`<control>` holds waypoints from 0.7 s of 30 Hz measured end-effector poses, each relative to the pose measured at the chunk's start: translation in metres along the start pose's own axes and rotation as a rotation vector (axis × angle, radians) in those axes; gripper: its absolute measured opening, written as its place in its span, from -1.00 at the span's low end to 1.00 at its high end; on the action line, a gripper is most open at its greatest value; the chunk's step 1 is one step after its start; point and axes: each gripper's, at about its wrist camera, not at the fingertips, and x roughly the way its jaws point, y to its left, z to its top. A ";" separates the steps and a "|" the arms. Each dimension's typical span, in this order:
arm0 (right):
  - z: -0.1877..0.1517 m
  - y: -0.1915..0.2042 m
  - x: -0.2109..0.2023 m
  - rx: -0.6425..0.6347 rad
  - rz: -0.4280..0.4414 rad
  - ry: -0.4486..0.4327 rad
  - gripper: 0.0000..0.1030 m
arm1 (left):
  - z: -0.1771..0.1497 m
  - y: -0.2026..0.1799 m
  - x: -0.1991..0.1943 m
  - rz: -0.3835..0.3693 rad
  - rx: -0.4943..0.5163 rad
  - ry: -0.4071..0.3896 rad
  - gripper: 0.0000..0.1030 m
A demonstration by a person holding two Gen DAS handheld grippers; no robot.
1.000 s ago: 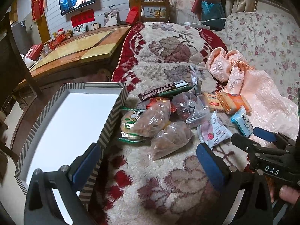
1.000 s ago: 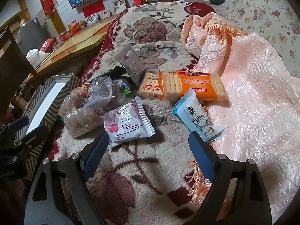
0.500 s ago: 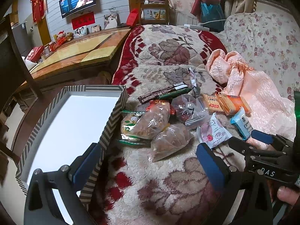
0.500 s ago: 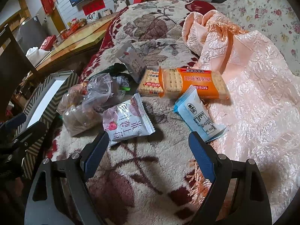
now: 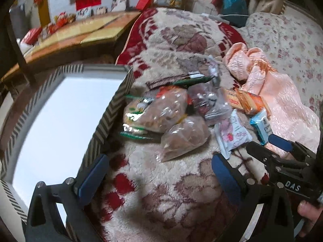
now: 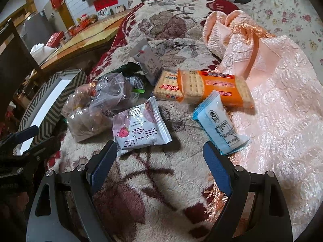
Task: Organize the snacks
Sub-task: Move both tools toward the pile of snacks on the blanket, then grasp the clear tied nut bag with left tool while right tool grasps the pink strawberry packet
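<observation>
Snacks lie piled on a fluffy floral blanket (image 6: pixel 153 181): clear bags of brown snacks (image 5: pixel 183 137), a white-and-pink strawberry packet (image 6: pixel 139 131), a light blue packet (image 6: pixel 220 123), an orange cracker pack (image 6: pixel 216 88) and a smaller cracker pack (image 6: pixel 167 86). A striped-rim box (image 5: pixel 109 117) with a white inside stands left of the pile. My left gripper (image 5: pixel 159 173) is open and empty, just short of the brown bags. My right gripper (image 6: pixel 159 161) is open and empty, just below the strawberry and blue packets; it also shows in the left wrist view (image 5: pixel 264 147).
A pink satin cloth (image 6: pixel 272 100) lies crumpled to the right, under the orange pack's edge. A grey-white packet (image 6: pixel 147 60) and dark green wrappers (image 5: pixel 191 79) sit behind the pile. A wooden table (image 5: pixel 80 32) stands beyond the box.
Both grippers have shifted slightly forward toward the snacks; the view is a little blurred on the left. Nothing was picked up and both stay open.
</observation>
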 end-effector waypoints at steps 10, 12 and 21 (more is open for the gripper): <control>0.007 0.004 0.010 -0.051 0.012 0.014 0.69 | 0.010 -0.006 0.015 -0.032 -0.023 0.036 1.00; 0.008 0.003 0.011 -0.052 0.006 0.017 0.69 | 0.014 -0.010 0.018 -0.033 -0.017 0.035 1.00; 0.019 0.013 0.020 -0.159 -0.011 0.034 0.69 | 0.033 -0.002 0.039 -0.051 -0.144 0.072 0.98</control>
